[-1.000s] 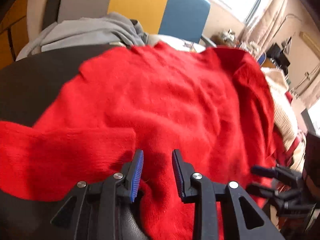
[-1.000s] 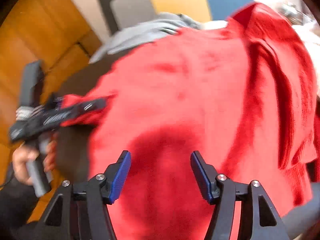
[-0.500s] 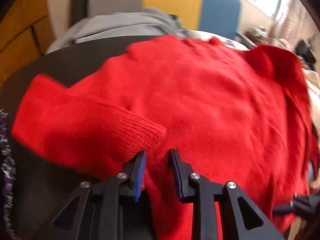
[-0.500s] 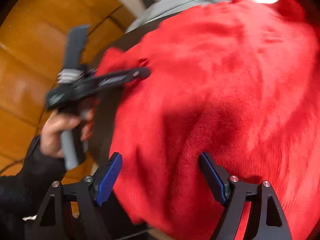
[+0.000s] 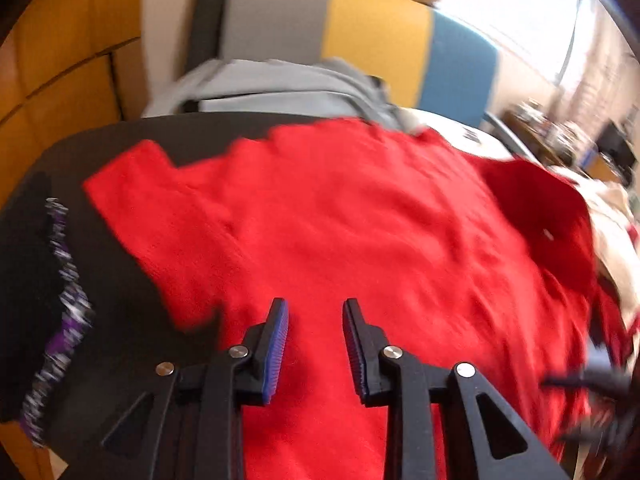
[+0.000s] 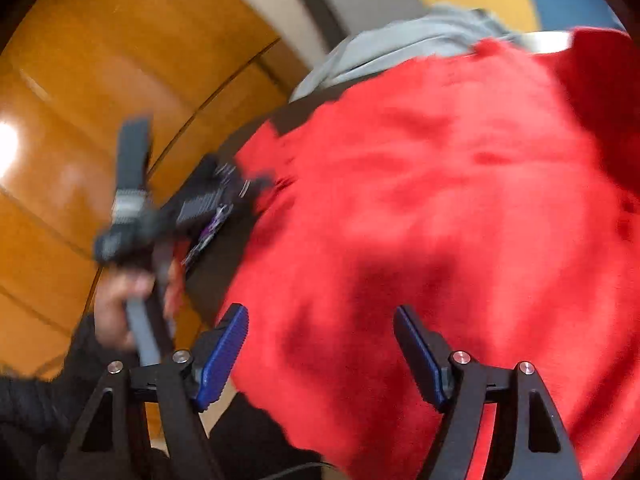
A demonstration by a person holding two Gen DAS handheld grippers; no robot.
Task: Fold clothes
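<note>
A red sweater [image 5: 360,232] lies spread on a dark table [image 5: 120,280], one sleeve [image 5: 132,176] reaching to the far left. My left gripper [image 5: 316,340] hovers over the sweater's near edge. Its jaws are opening and the fabric lies flat beneath the gap, not pinched. In the right wrist view, the left gripper [image 6: 248,188] shows blurred at the sweater's left edge [image 6: 440,200], held by a hand [image 6: 116,308]. My right gripper [image 6: 322,356] is over the near left corner of the sweater. Its jaws stand wide and are closing, with cloth below them. The right gripper [image 5: 592,376] is a blur at lower right.
A grey garment [image 5: 280,84] lies at the table's back, before a grey, yellow and blue panel [image 5: 376,40]. A black garment with purple-white trim [image 5: 60,320] hangs at the left edge. Cream and red clothes [image 5: 612,240] are piled on the right. Wooden floor [image 6: 80,80] lies left.
The sleeve that lay bunched near my left gripper now lies stretched out to the far left. My right gripper has swung left to the sweater's near corner and its jaws have widened.
</note>
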